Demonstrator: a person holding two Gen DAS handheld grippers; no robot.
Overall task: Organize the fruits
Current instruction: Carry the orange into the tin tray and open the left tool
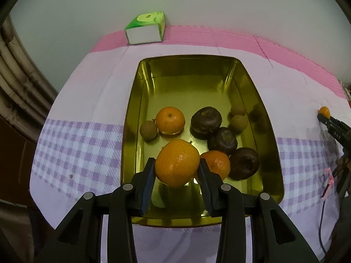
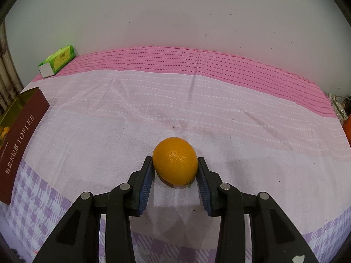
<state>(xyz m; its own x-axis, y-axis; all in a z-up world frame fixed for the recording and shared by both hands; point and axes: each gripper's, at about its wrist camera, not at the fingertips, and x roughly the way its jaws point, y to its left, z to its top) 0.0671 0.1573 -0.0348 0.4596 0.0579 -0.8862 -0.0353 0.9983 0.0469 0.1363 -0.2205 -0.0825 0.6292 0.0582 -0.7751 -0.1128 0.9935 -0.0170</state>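
Left wrist: left gripper (image 1: 177,164) clamped on an orange (image 1: 176,163), held over the gold tin (image 1: 133,118); fruit behind partly hidden. Tin holds two oranges, three dark fruits, three small brown ones.

Right wrist: right gripper (image 2: 175,161) closed against a second orange (image 2: 175,161) on the tablecloth (image 2: 241,131); tin cut off at frame edge.

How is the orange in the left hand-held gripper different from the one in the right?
The left hand-held gripper holds its orange above the gold tin among other fruit; the right hand-held gripper has its orange resting on the tablecloth, alone. Both are similar oranges, between the fingers.
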